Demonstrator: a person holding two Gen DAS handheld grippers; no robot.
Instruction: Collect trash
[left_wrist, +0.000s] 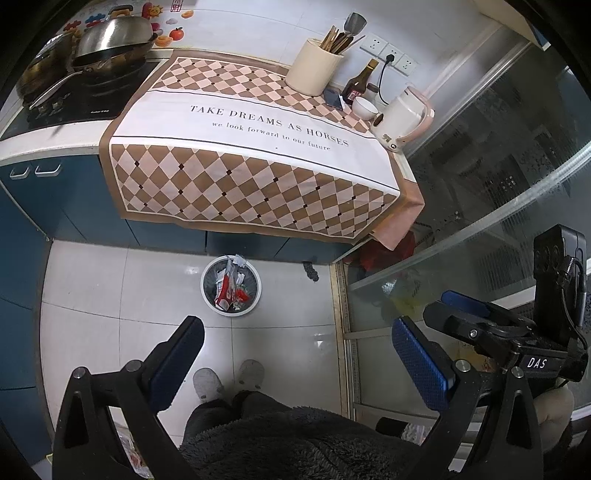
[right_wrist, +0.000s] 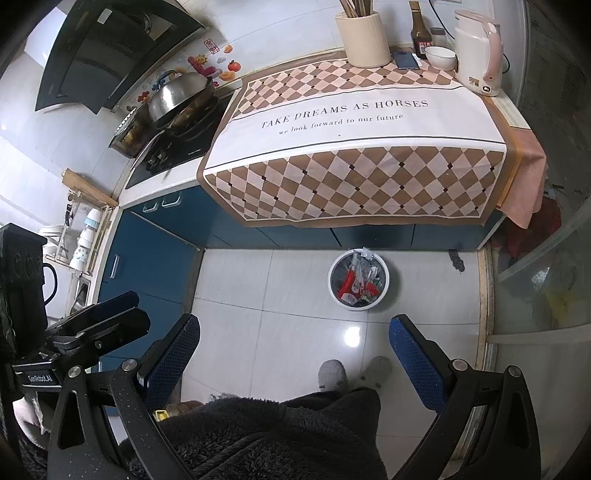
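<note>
A small white trash bin stands on the tiled floor in front of the blue cabinets, holding red and white wrappers. It also shows in the right wrist view, with the wrappers inside. My left gripper is open and empty, held high above the floor, nearer me than the bin. My right gripper is open and empty too, at a similar height. The right gripper's body shows at the right of the left wrist view.
A checked cloth covers the counter, with a utensil holder, sauce bottle, bowl, phone and kettle at the back. A wok sits on the stove. A glass door stands right. My slippered feet are below.
</note>
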